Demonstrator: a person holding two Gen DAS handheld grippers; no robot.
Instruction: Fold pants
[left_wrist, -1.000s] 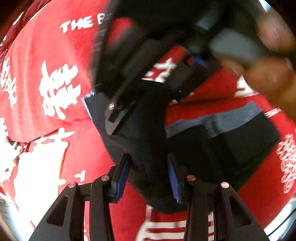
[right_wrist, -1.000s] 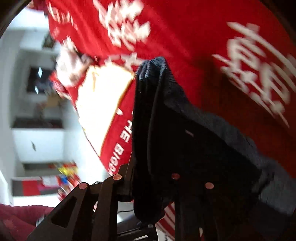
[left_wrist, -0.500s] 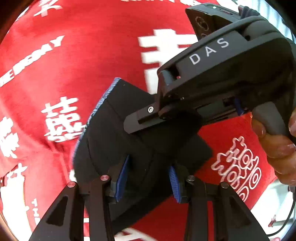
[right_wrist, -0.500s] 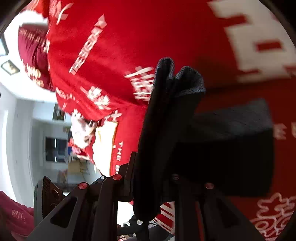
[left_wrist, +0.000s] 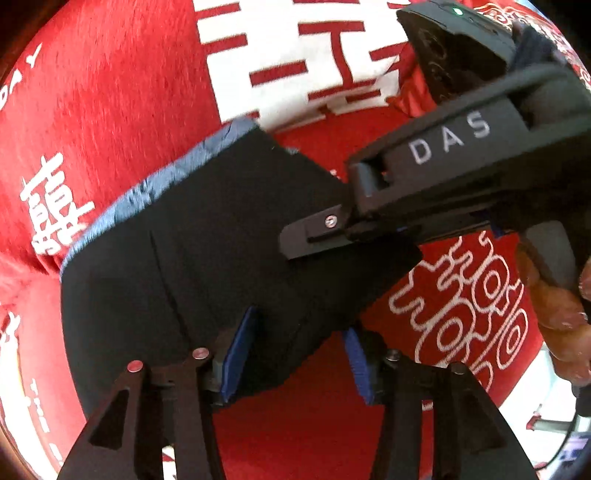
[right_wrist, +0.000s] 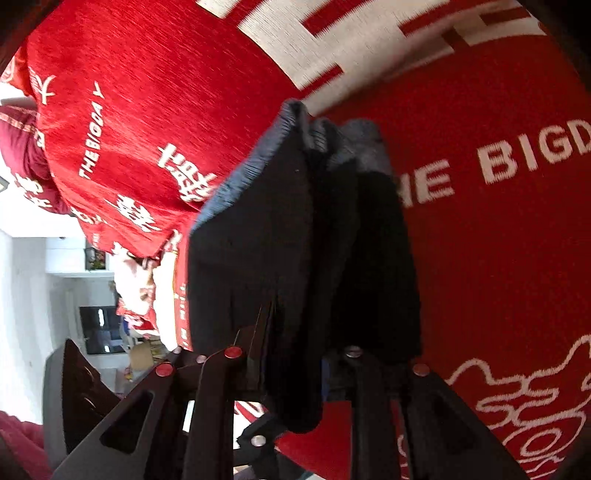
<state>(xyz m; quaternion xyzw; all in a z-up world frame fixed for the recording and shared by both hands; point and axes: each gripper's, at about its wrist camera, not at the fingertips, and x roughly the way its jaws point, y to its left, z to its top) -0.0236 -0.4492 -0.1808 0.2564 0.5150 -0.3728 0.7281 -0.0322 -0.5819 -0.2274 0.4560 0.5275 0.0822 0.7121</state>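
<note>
The pants (left_wrist: 207, 258) lie in a dark folded bundle on the red blanket (left_wrist: 110, 110), with a grey-blue band along the far edge. The left gripper (left_wrist: 295, 365) is opening; its right pad is clear of the cloth, the left one still beside it. The right gripper (right_wrist: 295, 354) is opening too, with a thick wad of pants between its jaws. The cloth looks soft and floppy (it will sag), so take it by the edges, through all layers.
</note>
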